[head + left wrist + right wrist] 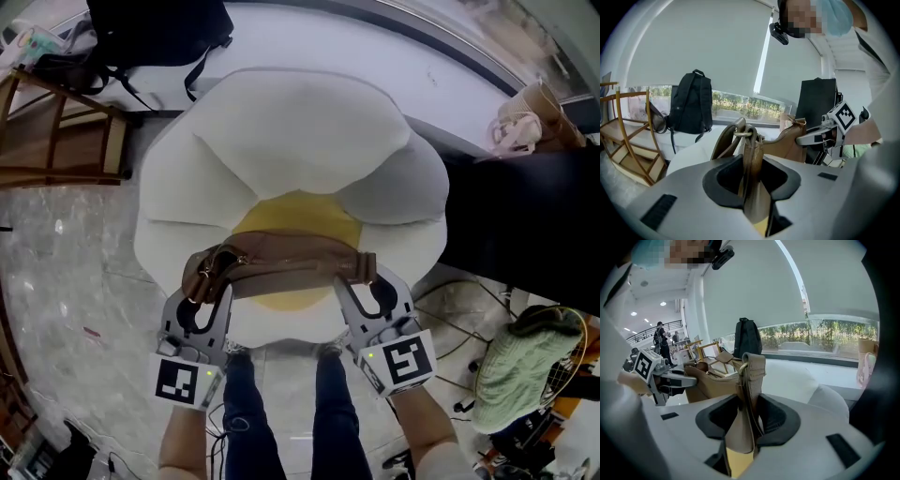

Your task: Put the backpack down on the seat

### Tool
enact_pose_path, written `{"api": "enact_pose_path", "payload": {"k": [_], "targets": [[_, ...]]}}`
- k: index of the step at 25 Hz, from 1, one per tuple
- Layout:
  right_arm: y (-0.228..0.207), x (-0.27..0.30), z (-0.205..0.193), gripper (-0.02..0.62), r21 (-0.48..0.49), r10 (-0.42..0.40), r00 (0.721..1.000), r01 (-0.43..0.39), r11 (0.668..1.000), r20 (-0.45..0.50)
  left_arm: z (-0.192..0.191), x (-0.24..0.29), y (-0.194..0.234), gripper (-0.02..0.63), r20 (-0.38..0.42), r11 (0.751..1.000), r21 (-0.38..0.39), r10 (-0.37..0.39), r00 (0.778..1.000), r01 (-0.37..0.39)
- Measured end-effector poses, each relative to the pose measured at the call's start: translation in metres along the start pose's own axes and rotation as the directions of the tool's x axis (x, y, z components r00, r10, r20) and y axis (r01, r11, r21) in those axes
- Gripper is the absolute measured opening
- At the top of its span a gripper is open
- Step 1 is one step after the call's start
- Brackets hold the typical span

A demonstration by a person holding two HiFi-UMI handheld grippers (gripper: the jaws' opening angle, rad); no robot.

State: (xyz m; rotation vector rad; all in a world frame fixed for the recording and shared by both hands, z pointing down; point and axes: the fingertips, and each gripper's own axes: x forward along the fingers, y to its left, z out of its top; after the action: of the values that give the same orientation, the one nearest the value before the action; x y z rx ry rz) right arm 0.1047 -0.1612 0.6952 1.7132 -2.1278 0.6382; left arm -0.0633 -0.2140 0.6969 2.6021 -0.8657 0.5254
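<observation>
Evenly, left gripper [208, 292] and right gripper [361, 281] fingers pinch the backpack [281, 265] above the seat [300, 141].

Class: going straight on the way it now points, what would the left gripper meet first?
Beyond the brown bag that the left gripper clamps, probably the white cushion of the flower-shaped seat; depth is unclear.

Both tools are pale grey moulded shells. The left gripper [208, 292] and the right gripper [364, 281] each carry two broad curved jaws, lined in black round a rounded hollow. Small black rectangular slots [658, 208] sit in the grey behind the jaws. At the rear of each gripper is a white cube [401, 361] printed with black square markers, with a green light [372, 356] on its edge. Behind the cubes are dark blue jeans [246, 412]. To the right of the left gripper is a white top [874, 70].
</observation>
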Motion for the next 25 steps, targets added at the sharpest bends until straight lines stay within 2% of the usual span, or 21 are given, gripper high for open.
{"api": "enact_pose_path", "payload": {"k": [4, 14, 25], "targets": [[-0.002, 0.010, -0.016, 0.158, -0.005, 0.011, 1.000, -0.011, 1.000, -0.011, -0.017, 0.008, 0.004, 0.107, -0.012, 1.000, -0.017, 0.008, 1.000, -0.008], [-0.013, 0.041, -0.051, 0.158, -0.011, 0.017, 1.000, -0.017, 1.000, -0.018, -0.053, 0.033, 0.015, 0.107, -0.027, 1.000, 0.012, 0.012, 1.000, -0.011], [-0.032, 0.076, -0.070, 0.158, -0.029, 0.019, 0.999, -0.021, 0.999, -0.047, -0.081, 0.061, 0.029, 0.107, -0.038, 0.999, 0.008, 0.034, 0.999, -0.033]]}}
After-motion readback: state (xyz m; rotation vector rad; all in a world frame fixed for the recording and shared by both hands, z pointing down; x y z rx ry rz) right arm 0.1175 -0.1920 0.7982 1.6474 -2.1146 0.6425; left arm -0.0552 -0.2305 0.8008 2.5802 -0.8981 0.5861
